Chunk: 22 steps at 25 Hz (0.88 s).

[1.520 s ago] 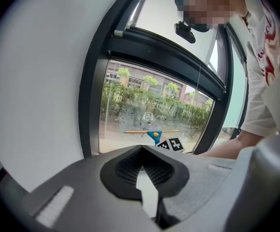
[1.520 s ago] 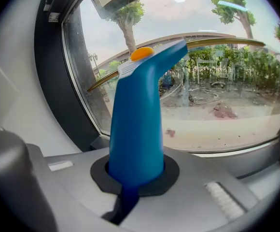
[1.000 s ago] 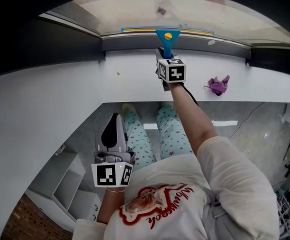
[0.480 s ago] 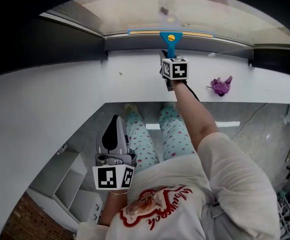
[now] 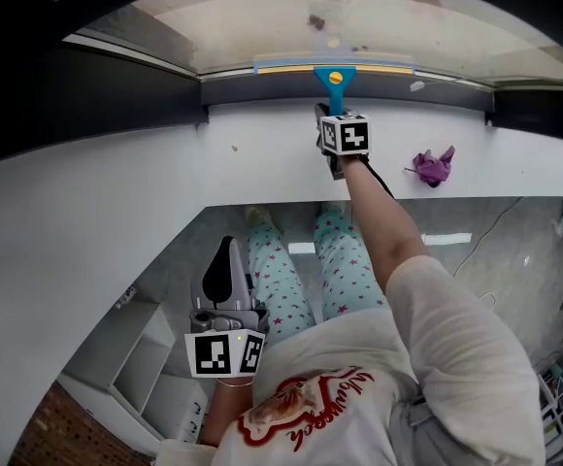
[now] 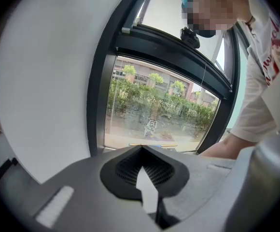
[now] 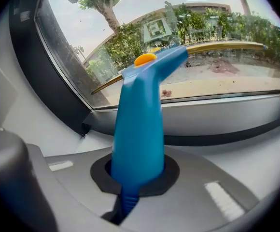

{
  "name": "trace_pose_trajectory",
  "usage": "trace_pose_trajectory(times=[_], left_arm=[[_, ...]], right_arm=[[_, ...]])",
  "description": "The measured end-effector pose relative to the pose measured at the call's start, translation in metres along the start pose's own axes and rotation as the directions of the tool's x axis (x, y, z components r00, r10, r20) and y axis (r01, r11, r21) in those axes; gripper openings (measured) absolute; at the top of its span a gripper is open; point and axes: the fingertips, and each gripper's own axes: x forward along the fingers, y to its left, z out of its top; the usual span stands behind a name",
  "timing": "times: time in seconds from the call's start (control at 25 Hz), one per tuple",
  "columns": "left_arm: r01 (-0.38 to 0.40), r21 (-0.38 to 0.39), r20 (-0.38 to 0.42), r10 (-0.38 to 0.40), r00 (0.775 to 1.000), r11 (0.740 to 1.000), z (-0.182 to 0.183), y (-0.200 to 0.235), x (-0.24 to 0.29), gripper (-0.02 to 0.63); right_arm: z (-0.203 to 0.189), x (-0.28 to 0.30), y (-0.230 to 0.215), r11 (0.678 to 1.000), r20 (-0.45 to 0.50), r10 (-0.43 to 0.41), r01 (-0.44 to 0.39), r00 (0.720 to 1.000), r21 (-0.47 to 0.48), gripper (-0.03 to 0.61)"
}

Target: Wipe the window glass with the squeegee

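In the head view, the right gripper (image 5: 328,116) is clamping the blue squeegee (image 5: 332,74) by its handle. It is reaching over the white sill (image 5: 165,153) and pressing the blade along the bottom edge of the window glass (image 5: 262,22). This stroke looks nearly finished. Specks are showing higher on the pane, so more passes are probably needed. A purple cloth (image 5: 432,166) is lying toward the sill's right end. The left gripper (image 5: 228,265) is hanging low, well apart from the window.

In the left gripper view, the jaws are meeting with nothing between them, and the squeegee's blade (image 6: 152,144) is showing far off at the glass's foot.

In the right gripper view, the jaws are squeezing the squeegee handle (image 7: 140,129), with the blade resting on the glass just above the bottom frame.
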Motion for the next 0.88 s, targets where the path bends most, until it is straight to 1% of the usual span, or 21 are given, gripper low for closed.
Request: trace_pose_trajectory(times=[0.16, 0.28, 0.48, 0.6, 0.72, 0.8, 0.88], left_arm=[[0.017, -0.006, -0.011, -0.017, 1.000, 1.000, -0.005, -0.002, 0.002, 0.000], [0.022, -0.010, -0.020, -0.022, 1.000, 1.000, -0.009, 0.001, 0.003, 0.000], [0.027, -0.012, -0.026, -0.027, 0.999, 1.000, -0.014, 0.009, 0.004, 0.000], [0.038, -0.018, -0.039, -0.038, 0.999, 0.999, -0.022, 0.014, 0.011, 0.000], [0.048, -0.017, -0.066, -0.049, 0.997, 0.999, -0.033, 0.013, 0.008, 0.000], [0.042, -0.015, -0.075, -0.043, 0.996, 0.999, -0.037, 0.015, 0.005, 0.000], [0.034, -0.016, -0.076, -0.035, 0.997, 0.999, -0.037, 0.017, 0.004, 0.000]], right_arm=[[-0.004, 0.001, -0.008, 0.999, -0.013, -0.029, 0.030, 0.999, 0.024, 0.026], [-0.008, 0.005, -0.008, 0.999, -0.032, -0.017, 0.018, 0.999, 0.032, 0.026], [-0.019, 0.014, -0.007, 0.995, -0.079, 0.042, -0.035, 0.996, 0.090, 0.026], [-0.020, 0.020, -0.009, 0.993, -0.078, 0.058, -0.049, 0.995, 0.105, 0.026], [-0.022, 0.023, -0.006, 0.990, -0.085, 0.084, -0.074, 0.993, 0.119, 0.026], [-0.024, 0.026, -0.004, 0.985, -0.094, 0.114, -0.101, 0.989, 0.138, 0.026], [-0.023, 0.025, -0.005, 0.983, -0.098, 0.125, -0.110, 0.987, 0.147, 0.026]])
